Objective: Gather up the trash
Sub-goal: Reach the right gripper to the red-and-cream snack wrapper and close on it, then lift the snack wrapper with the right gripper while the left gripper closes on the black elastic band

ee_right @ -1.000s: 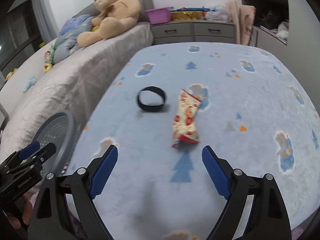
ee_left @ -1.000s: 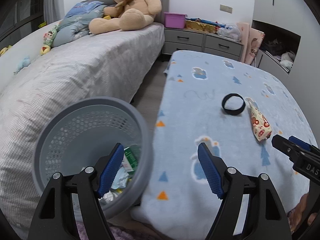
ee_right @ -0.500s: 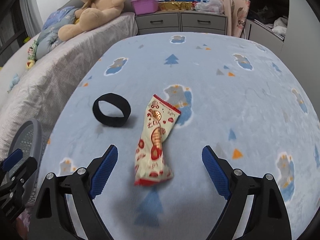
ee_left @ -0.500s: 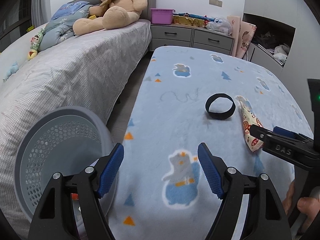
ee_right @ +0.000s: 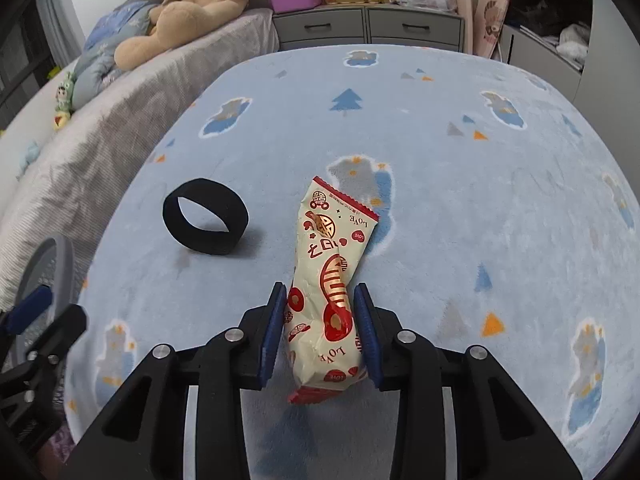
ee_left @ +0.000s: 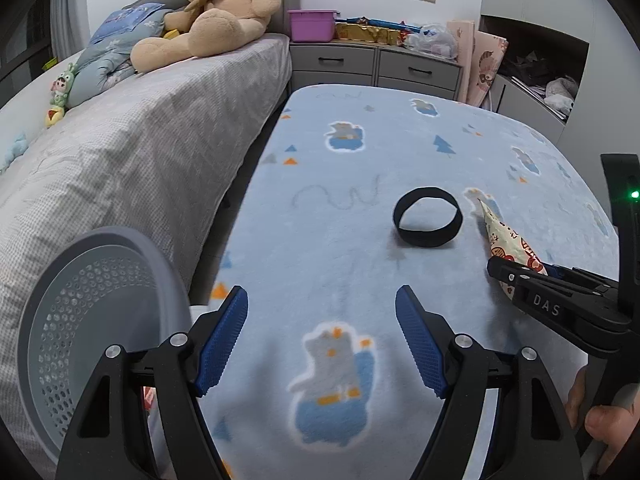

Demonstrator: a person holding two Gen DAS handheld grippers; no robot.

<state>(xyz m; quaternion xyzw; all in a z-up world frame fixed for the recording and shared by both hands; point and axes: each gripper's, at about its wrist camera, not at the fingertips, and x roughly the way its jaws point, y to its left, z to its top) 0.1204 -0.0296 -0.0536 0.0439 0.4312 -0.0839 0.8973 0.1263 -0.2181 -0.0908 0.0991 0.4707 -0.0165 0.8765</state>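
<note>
Pads of my right hand-held gripper press both sides of the red-and-cream snack wrapper, which lies lengthwise on the blue blanket-covered worktop. Just left of the wrapper stands a black elastic band. My left hand-held gripper hangs with its jaws wide and nothing between them, near the grey perforated trash basket beside the bed.

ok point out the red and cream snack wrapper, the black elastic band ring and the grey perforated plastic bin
red and cream snack wrapper [ee_right: 334, 272], right wrist view, middle of pack
black elastic band ring [ee_right: 208, 240], right wrist view, near wall
grey perforated plastic bin [ee_left: 92, 332], left wrist view, inner wall
</note>
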